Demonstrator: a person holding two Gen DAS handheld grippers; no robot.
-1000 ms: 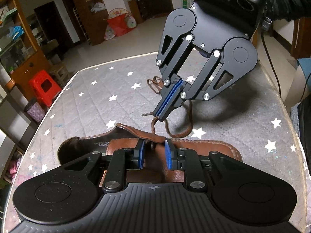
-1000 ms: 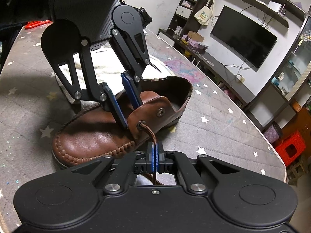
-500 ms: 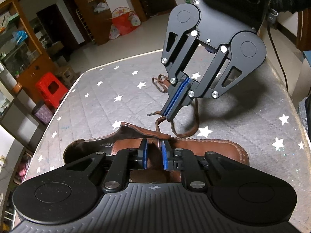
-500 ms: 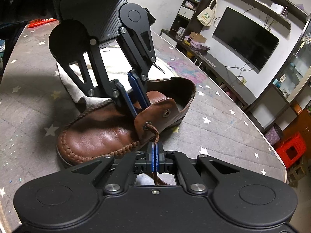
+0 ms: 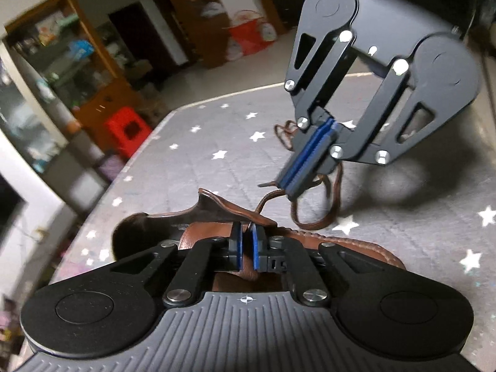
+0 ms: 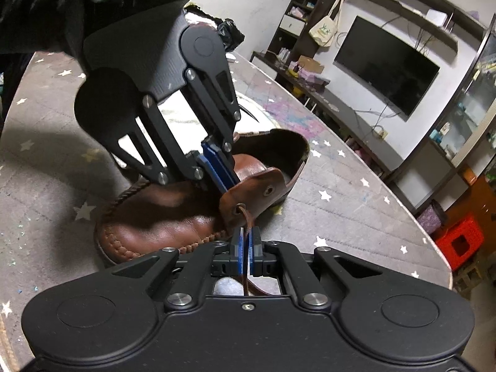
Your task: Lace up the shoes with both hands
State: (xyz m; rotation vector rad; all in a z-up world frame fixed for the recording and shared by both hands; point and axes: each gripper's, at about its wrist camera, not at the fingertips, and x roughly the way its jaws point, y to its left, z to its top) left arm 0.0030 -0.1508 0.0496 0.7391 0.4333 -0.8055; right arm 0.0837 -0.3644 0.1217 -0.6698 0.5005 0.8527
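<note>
A brown leather shoe (image 6: 173,214) lies on its side on the grey star-patterned table (image 6: 341,186). A brown lace (image 6: 246,217) runs out of an eyelet in its side flap (image 6: 257,192). My right gripper (image 6: 246,248) is shut on that lace close to the eyelet; it also shows in the left wrist view (image 5: 307,167), with the lace end sticking out beside it. My left gripper (image 5: 245,246) has closed to a narrow gap around the flap's edge and the lace (image 5: 266,200) where it passes through. In the right wrist view, my left gripper (image 6: 228,179) sits at the flap.
Loose lace loops (image 5: 313,214) trail on the table behind the shoe. A white cloth (image 6: 186,124) lies beyond the shoe. The table's rounded edge (image 5: 173,114) is at the far left, with a red stool (image 5: 128,130) below it.
My left gripper's jaws have narrowed from clearly open to nearly shut at the flap. My right gripper has lifted slightly, still shut on the lace, pulling the flap up.
</note>
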